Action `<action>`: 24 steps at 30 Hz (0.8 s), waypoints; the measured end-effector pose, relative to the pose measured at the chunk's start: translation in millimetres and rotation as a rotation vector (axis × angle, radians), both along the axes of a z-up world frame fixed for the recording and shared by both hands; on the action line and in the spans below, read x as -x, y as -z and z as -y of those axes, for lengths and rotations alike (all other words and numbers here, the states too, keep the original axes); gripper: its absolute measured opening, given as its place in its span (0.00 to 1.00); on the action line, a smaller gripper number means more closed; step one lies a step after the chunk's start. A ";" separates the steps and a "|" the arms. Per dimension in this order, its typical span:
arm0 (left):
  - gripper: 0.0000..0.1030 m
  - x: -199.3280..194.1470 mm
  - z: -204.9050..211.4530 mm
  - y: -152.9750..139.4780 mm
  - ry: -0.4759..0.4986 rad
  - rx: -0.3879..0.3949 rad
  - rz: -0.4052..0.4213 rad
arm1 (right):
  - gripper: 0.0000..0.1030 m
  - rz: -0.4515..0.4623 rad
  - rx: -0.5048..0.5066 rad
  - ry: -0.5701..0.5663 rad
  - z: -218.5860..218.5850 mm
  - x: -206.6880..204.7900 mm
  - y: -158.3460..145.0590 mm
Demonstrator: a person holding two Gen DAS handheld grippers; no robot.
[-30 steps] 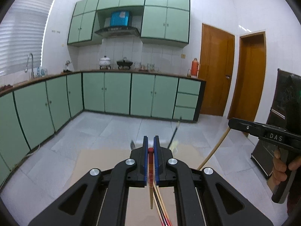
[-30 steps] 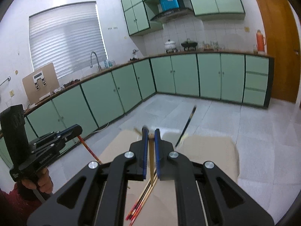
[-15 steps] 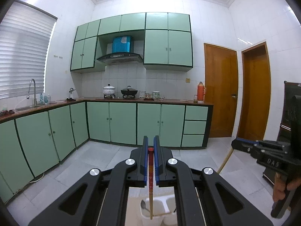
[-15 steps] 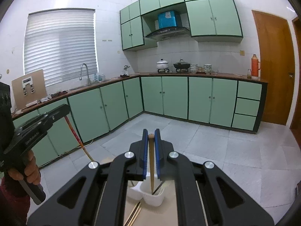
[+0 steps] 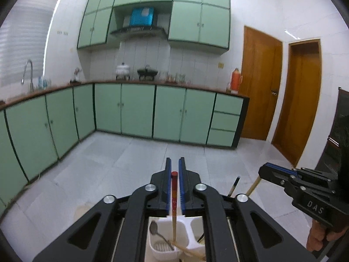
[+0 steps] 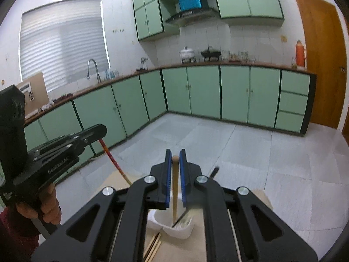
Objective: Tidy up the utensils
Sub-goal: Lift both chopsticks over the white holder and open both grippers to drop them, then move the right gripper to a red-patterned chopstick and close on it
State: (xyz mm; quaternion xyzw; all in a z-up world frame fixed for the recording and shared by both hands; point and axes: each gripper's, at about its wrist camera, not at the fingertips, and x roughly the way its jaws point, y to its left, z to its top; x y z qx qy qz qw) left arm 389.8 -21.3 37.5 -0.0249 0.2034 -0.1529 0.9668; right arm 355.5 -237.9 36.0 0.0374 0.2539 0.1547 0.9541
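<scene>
My left gripper [image 5: 174, 160] has a red-topped chopstick [image 5: 174, 196] standing between its jaws, which are opening; a thin gap shows beside the stick. Its lower end sits in the left compartment of the white utensil holder [image 5: 189, 238], next to a metal spoon [image 5: 153, 228]. My right gripper [image 6: 175, 151] is likewise opening around a pale wooden chopstick [image 6: 175, 187] whose end dips into the holder [image 6: 185, 229]. Each gripper shows in the other's view: the right one [image 5: 265, 170] at the right edge, the left one [image 6: 102, 130] at the left.
A black chopstick [image 6: 214, 171] leans out of the holder's far side. Loose chopsticks [image 6: 153, 246] lie on the cardboard-topped table [image 6: 117, 181] in front of the holder. Green kitchen cabinets [image 5: 135, 111] and a grey tiled floor lie beyond.
Both grippers have moved forward over the white holder and dipped. The chopstick ends now hang inside its compartments, and the jaws stand slightly wider around the sticks.
</scene>
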 end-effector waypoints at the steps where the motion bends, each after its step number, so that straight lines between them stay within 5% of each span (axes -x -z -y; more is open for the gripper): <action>1: 0.19 -0.8 -2.6 4.4 -0.001 0.001 -0.012 | 0.10 -0.013 0.001 -0.002 -0.3 -0.5 5.5; 3: 0.35 -0.8 -9.0 8.2 -0.010 0.002 -0.022 | 0.13 -0.029 0.001 0.006 1.0 1.7 13.3; 6: 0.50 9.5 -19.2 8.7 -0.025 0.010 -0.012 | 0.40 -0.019 -0.023 0.025 6.6 14.3 14.8; 15: 0.84 76.2 -39.7 18.7 -0.060 0.018 0.042 | 0.88 0.023 -0.039 0.118 19.5 80.2 31.4; 24: 0.93 143.8 -39.9 72.3 -0.051 -0.042 -0.029 | 0.93 -0.028 0.000 0.182 13.4 139.0 81.0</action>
